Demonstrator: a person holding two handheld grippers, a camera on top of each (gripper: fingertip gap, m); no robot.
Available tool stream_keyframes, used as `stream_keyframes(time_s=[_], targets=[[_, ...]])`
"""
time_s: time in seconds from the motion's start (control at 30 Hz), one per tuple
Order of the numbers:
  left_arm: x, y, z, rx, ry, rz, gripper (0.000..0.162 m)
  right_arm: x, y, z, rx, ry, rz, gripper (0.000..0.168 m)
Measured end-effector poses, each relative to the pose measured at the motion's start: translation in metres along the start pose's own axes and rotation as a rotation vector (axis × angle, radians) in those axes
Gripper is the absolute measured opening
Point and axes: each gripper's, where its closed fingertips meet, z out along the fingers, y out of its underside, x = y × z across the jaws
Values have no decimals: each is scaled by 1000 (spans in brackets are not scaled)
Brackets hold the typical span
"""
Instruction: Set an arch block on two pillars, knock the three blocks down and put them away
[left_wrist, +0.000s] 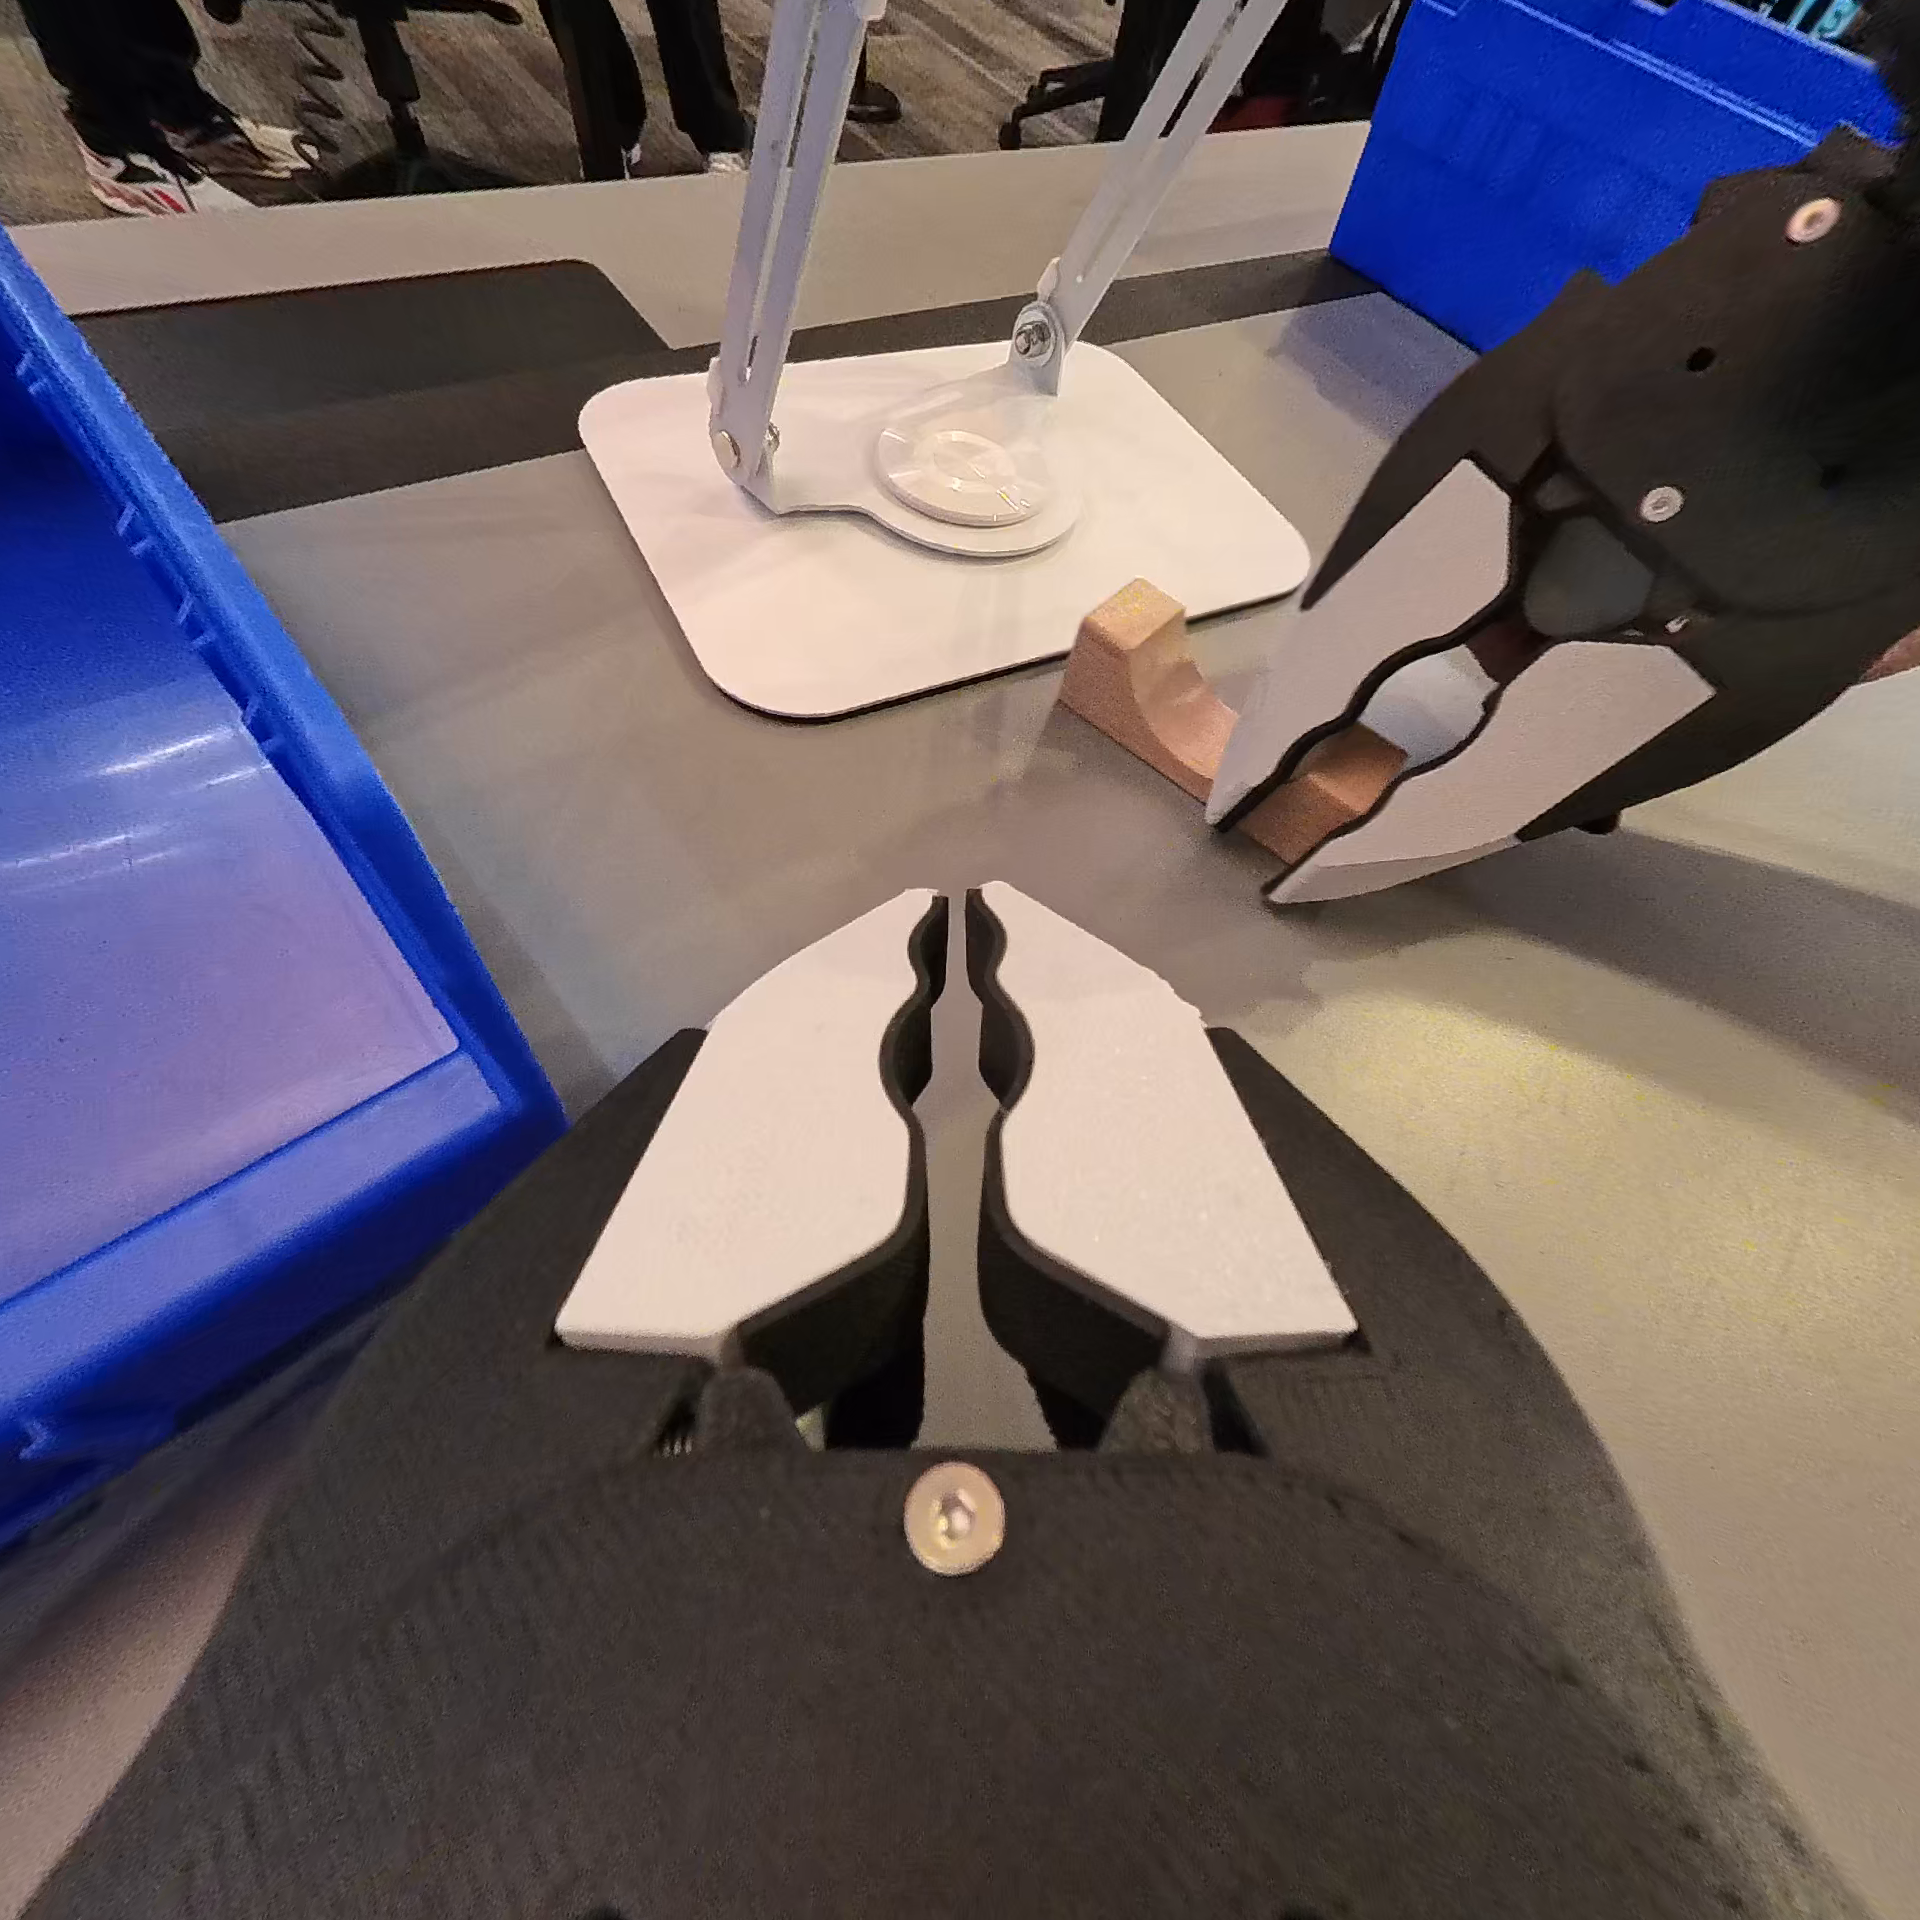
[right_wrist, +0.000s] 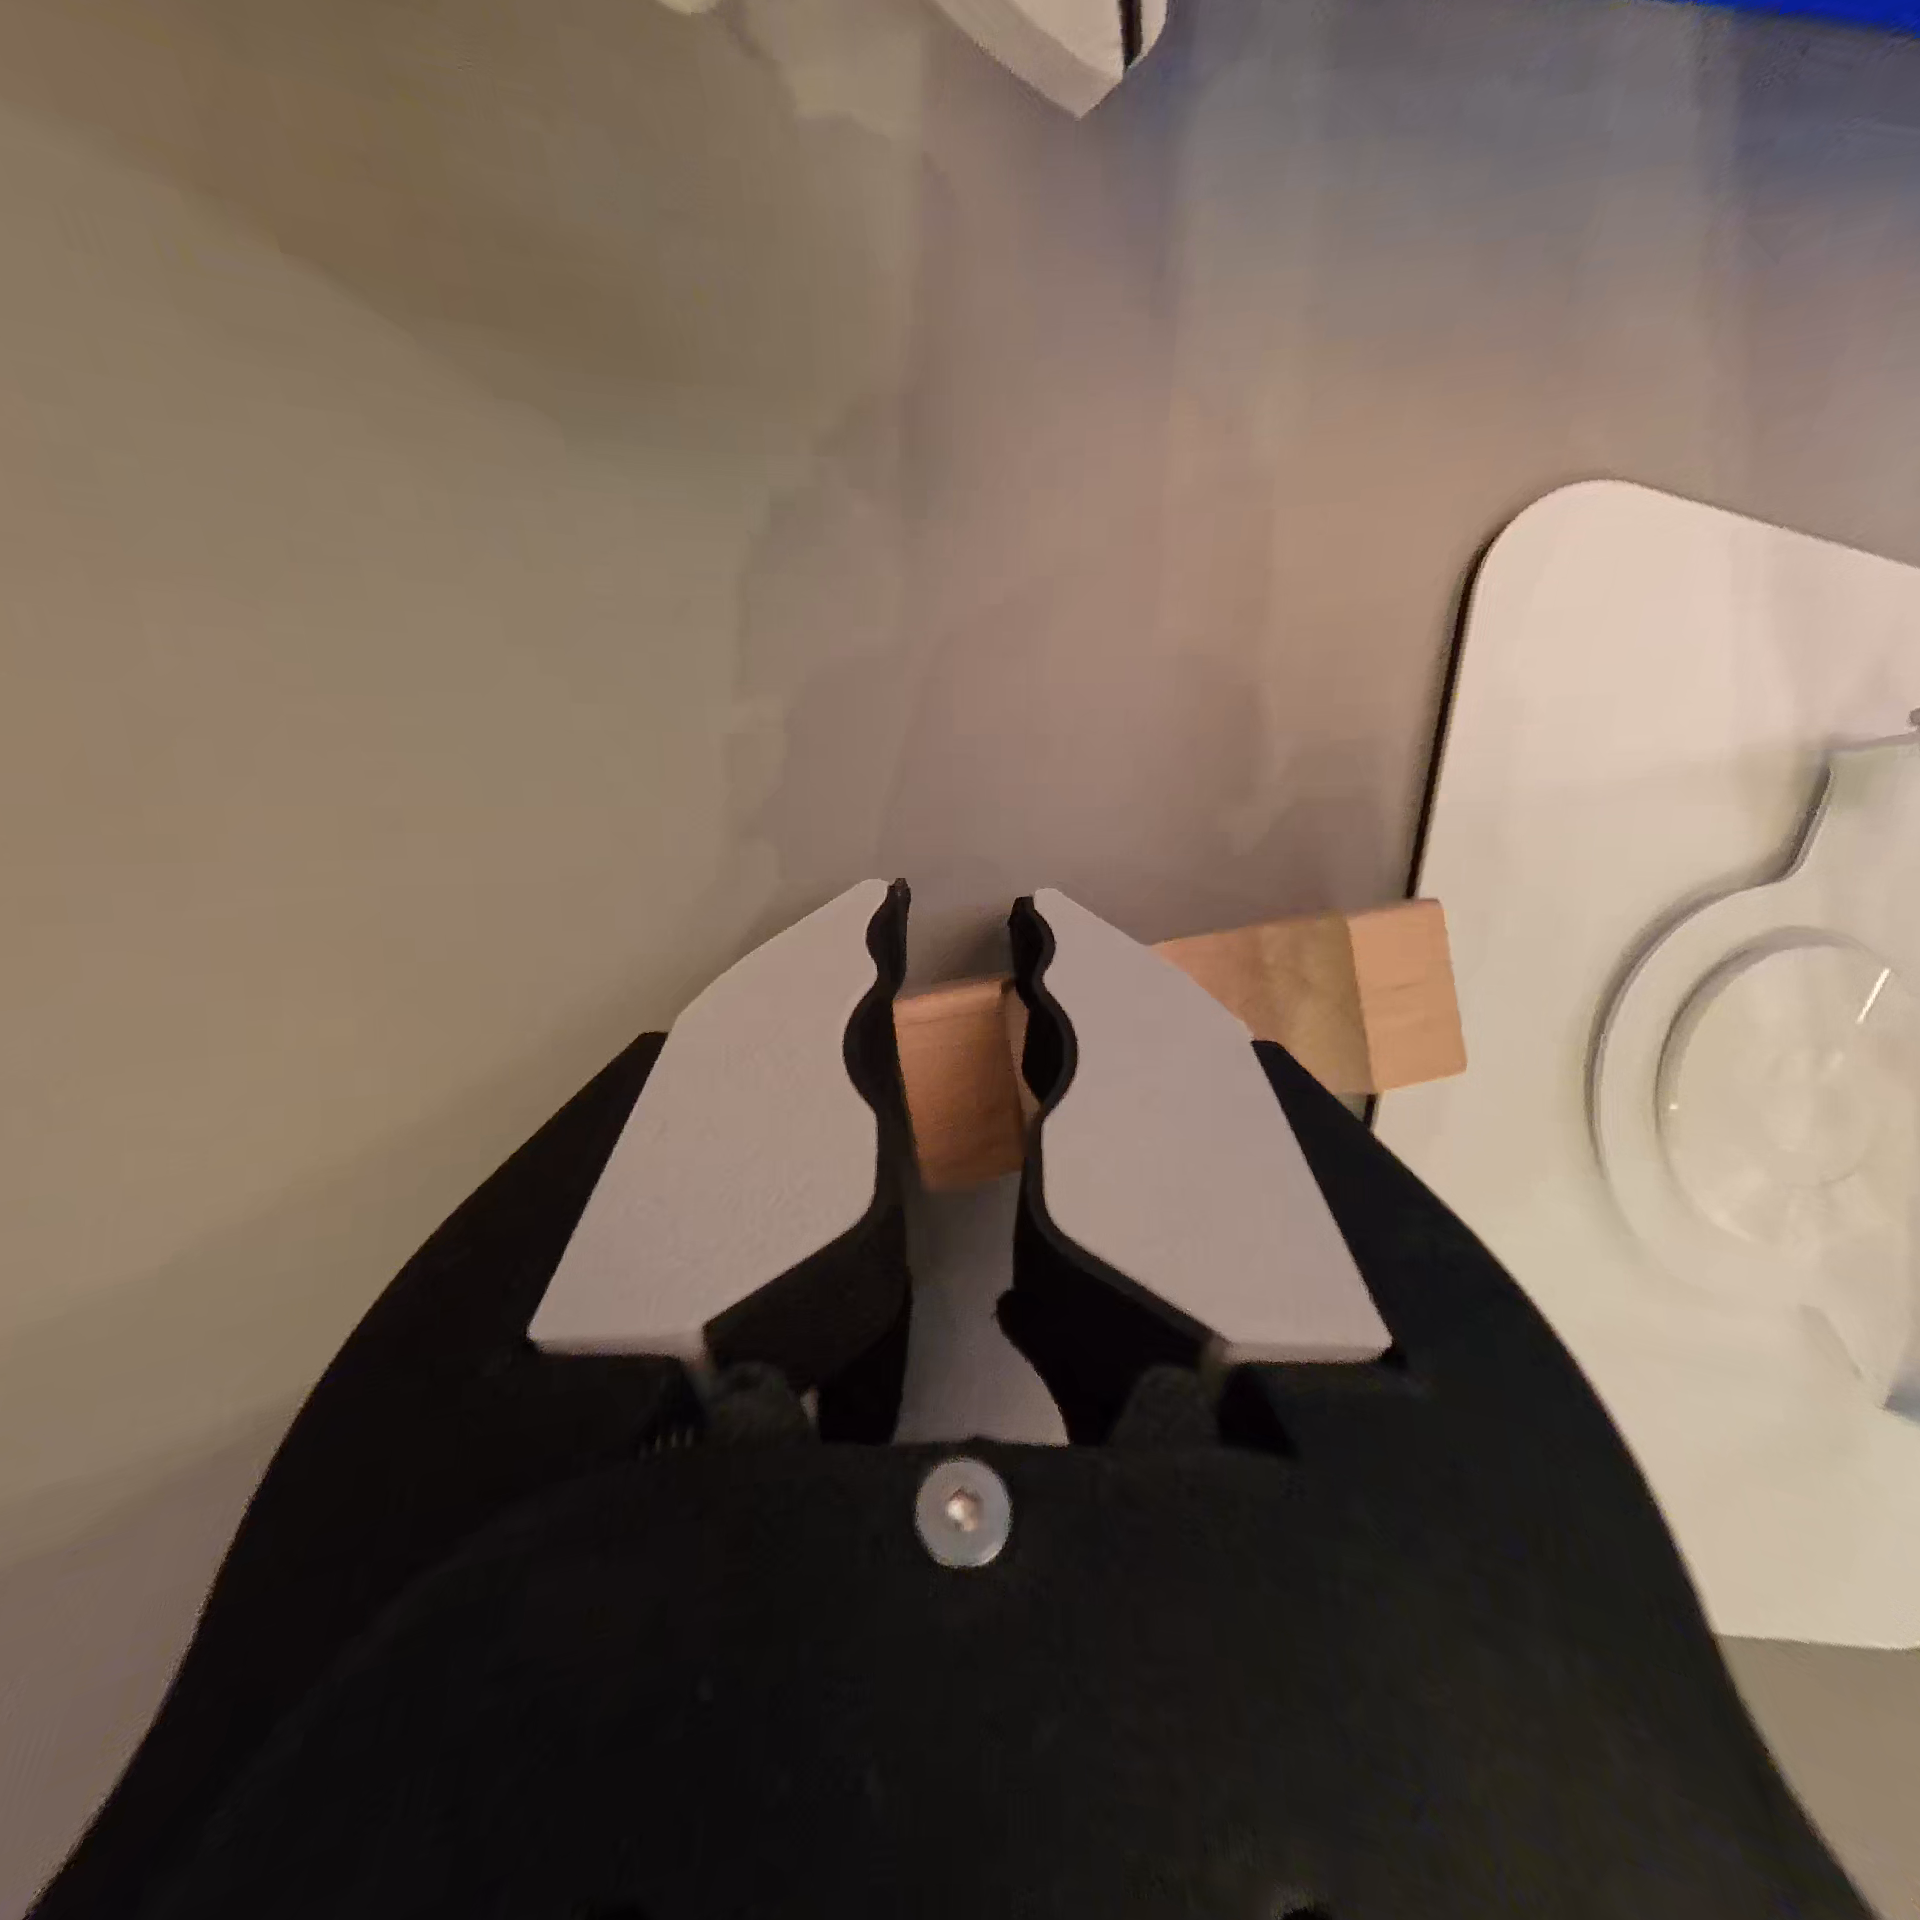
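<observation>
A wooden arch block (left_wrist: 1143, 675) lies on its side on the grey table, against the corner of a white lamp base. My right gripper (left_wrist: 1247, 857) comes in from the right, low over the table. In the right wrist view its two fingers sit on both sides of one leg of the arch block (right_wrist: 956, 1091), and the right gripper (right_wrist: 961, 896) looks shut on it. My left gripper (left_wrist: 956, 894) is shut and empty, hovering over bare table to the left of the block. No pillar blocks are in view.
A blue bin (left_wrist: 260, 779) stands close on the left and another blue bin (left_wrist: 1558, 156) at the back right. The white lamp base (left_wrist: 935, 582), also in the right wrist view (right_wrist: 1662, 831), carries two white arms. A dark mat (left_wrist: 364, 364) lies behind it.
</observation>
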Motion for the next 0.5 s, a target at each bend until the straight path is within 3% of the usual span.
stream_keyframes(time_s=[0.13, 0.33, 0.43, 0.5], targets=[[0, 1, 1, -4, 1, 0, 3, -4, 14, -7, -32, 20, 4, 31], [2, 3, 3, -14, 4, 10, 3, -3, 28, -24, -36, 41, 6, 30], [1, 3, 3, -14, 2, 8, 3, -1, 33, -34, -48, 61, -10, 46], [0, 3, 3, -12, 1, 4, 3, -1, 36, -41, -47, 53, -27, 43]])
